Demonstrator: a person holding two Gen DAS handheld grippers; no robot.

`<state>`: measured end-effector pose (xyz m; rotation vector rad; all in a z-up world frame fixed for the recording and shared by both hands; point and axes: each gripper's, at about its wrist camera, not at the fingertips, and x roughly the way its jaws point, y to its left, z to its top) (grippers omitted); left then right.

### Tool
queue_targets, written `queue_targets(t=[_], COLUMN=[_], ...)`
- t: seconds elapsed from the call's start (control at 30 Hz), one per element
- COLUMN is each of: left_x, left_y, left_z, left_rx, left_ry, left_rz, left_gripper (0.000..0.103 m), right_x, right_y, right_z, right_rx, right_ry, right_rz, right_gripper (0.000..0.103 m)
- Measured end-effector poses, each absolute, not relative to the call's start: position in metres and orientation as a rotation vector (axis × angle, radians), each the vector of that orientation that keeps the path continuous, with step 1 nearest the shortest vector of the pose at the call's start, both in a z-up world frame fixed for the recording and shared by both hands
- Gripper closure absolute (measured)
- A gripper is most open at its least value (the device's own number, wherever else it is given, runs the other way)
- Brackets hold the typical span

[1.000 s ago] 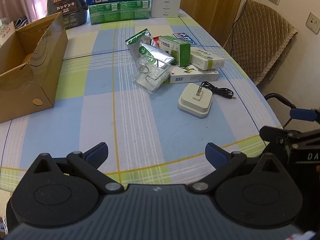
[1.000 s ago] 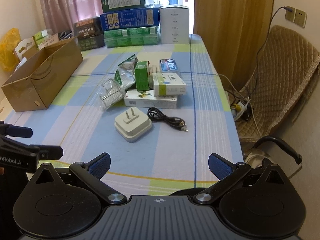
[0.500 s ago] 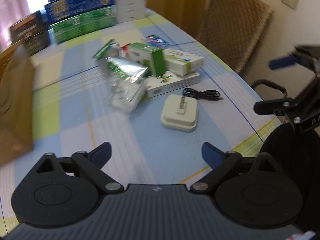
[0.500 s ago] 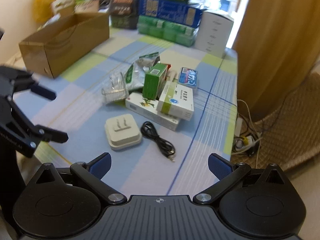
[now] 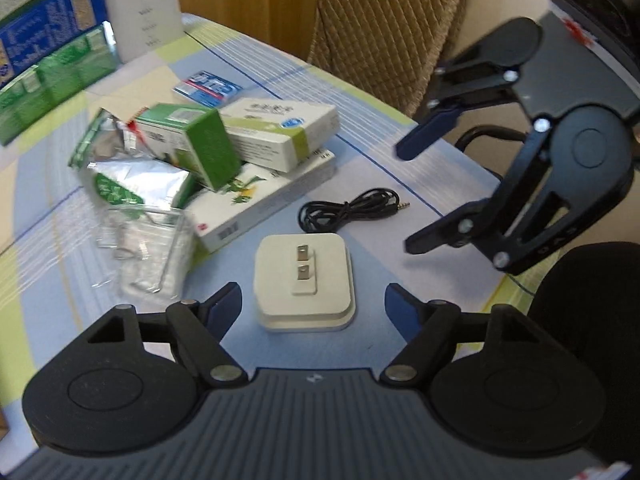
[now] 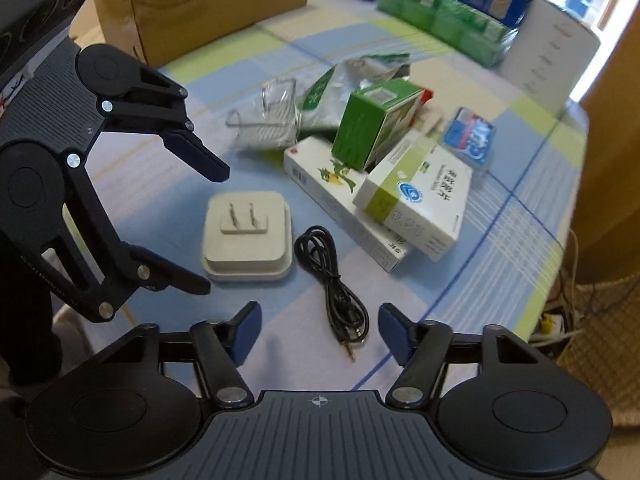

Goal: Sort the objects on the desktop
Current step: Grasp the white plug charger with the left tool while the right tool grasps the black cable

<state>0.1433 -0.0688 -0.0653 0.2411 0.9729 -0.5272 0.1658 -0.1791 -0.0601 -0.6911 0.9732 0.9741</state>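
Observation:
A white plug adapter lies prongs-up on the checked tablecloth, between the open fingers of my left gripper; it also shows in the right wrist view. A coiled black audio cable lies beside it, its jack just ahead of my open, empty right gripper. The cable also shows in the left wrist view. Behind lies a pile: a green box, white medicine boxes, foil packets and a clear plastic bag.
A cardboard box stands at the far left. Stacked green and blue cartons and a white box stand at the table's far end. A padded chair stands by the right edge; loose wires lie on the floor.
Both grippers have moved forward and down toward the table. The left one now frames the plug adapter and the right one has closed in on the cable. Both stay open.

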Motion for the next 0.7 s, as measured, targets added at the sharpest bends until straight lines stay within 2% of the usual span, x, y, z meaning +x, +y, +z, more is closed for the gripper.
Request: queue_targets(t=[0.27, 0.43, 0.57, 0.7], left_x=[0.157, 0.168, 0.172, 0.165], left_y=[-0.076, -0.074, -0.075, -0.075], left_z=[-0.086, -0.089, -0.090, -0.088], left_rx=[0.318, 0.315, 0.330, 0.336], left_ry=[0.977, 0.977, 0.967, 0.959], left_rz=[-0.555, -0.575, -0.584, -0.578], left_gripper=[0.042, 0.043, 0.043, 0.043], right_x=[0.188, 0.197, 0.193, 0.187], right_y=[-0.168, -0.163, -0.161, -0.160], right_z=[-0.079, -0.083, -0.083, -0.083], right_rx=[-0.715, -0.692, -0.695, -0.692], right_ry=[0.996, 0.987, 0.978, 0.975], right_rz=[1.034, 1.067, 1.084, 1.056], right_gripper=[0.065, 0.070, 0.089, 0.090])
